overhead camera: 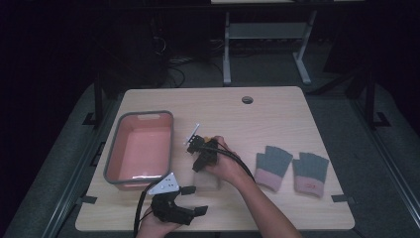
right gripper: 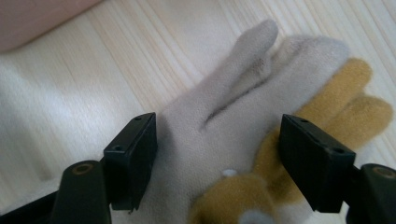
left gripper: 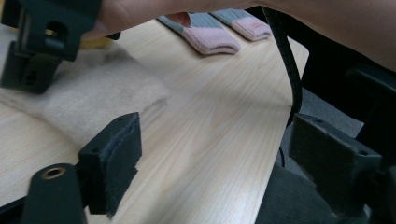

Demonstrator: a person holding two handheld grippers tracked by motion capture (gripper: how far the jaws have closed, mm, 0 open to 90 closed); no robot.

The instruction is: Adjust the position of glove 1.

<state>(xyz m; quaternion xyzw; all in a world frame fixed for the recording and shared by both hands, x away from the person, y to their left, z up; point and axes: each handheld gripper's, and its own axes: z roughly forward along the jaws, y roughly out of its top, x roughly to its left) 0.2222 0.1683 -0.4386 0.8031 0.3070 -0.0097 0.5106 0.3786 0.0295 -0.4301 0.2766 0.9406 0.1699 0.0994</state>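
The right gripper [right gripper: 217, 163] hangs over the beige glove [right gripper: 224, 126] at mid-table beside the pink bin [overhead camera: 141, 148], jaws apart, gripping nothing. The left gripper [left gripper: 215, 163] gapes empty. No writing reads.

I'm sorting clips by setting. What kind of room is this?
Probably a lab or workshop set up for recording: a light wood table with a cable hole, another workbench frame behind, and loose cables on a dark floor.
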